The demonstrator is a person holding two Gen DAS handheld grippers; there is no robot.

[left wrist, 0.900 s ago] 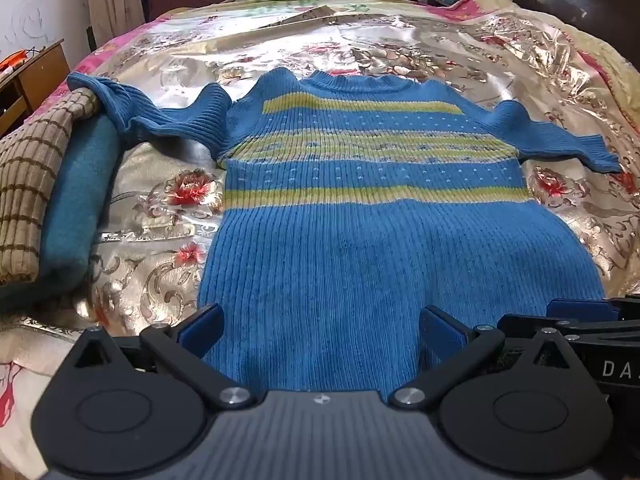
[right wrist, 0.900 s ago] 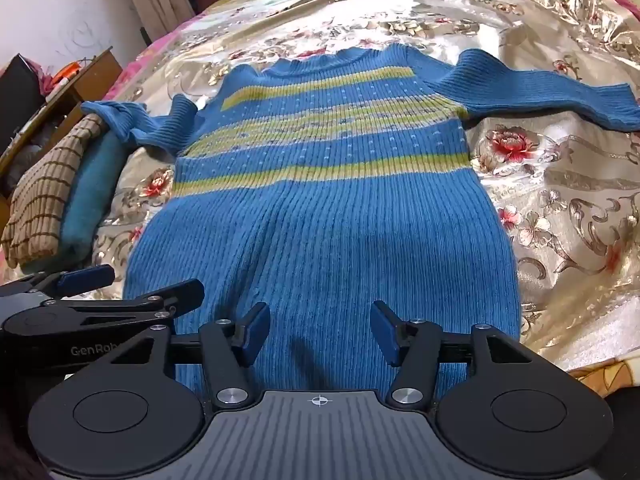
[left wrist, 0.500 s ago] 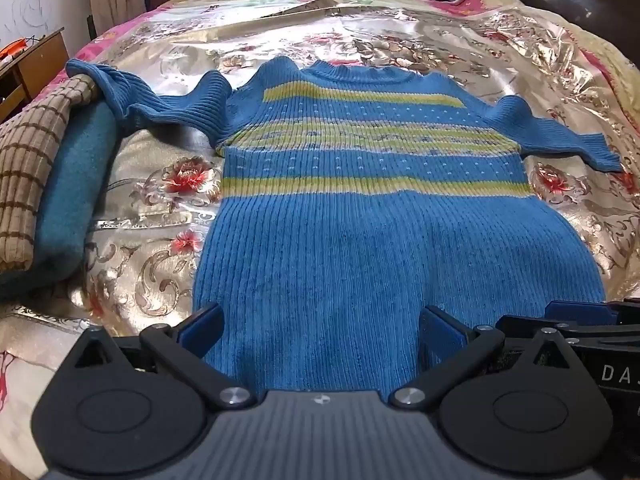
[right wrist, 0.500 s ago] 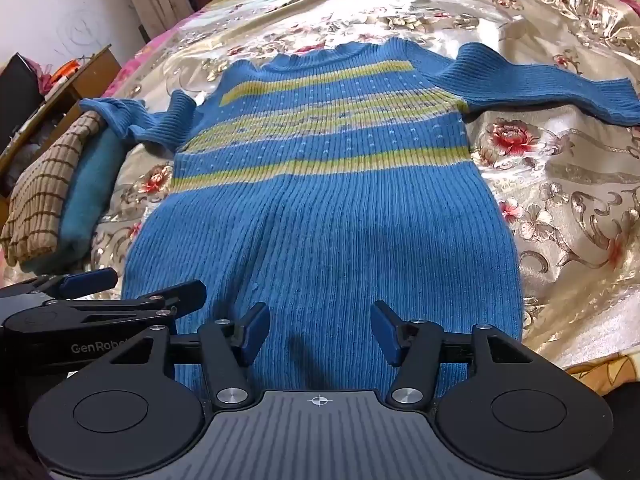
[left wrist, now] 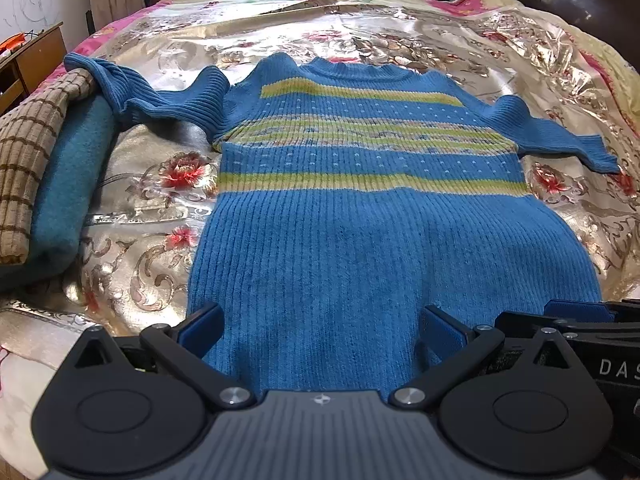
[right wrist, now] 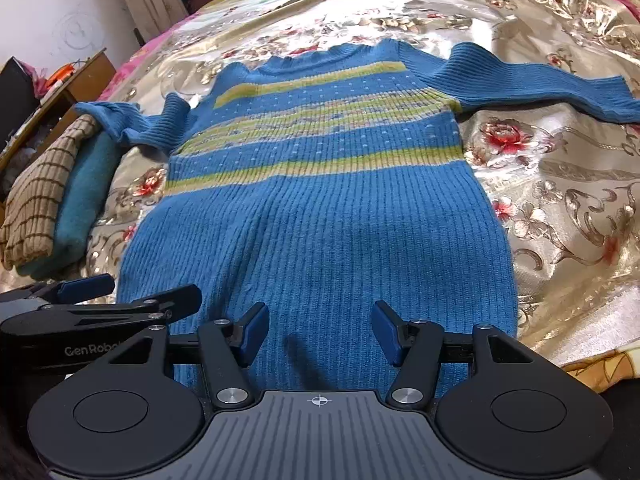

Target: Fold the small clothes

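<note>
Ribbed blue knit sweater with yellow-green stripes (left wrist: 360, 208) lies flat, face up, on a shiny gold floral bedspread (left wrist: 144, 208), both sleeves spread outward. At the sweater's hem, the left gripper (left wrist: 322, 326) hovers with jaws wide apart, gripping nothing; the right gripper (right wrist: 320, 330) beside it is likewise parted and empty. Folded teal and brown-checked cloths (left wrist: 48, 184) lie under the sweater's left sleeve cuff.

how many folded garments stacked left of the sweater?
2: a brown checked one on top, a teal one under it, beside the sweater. More could be hidden beneath.
</note>
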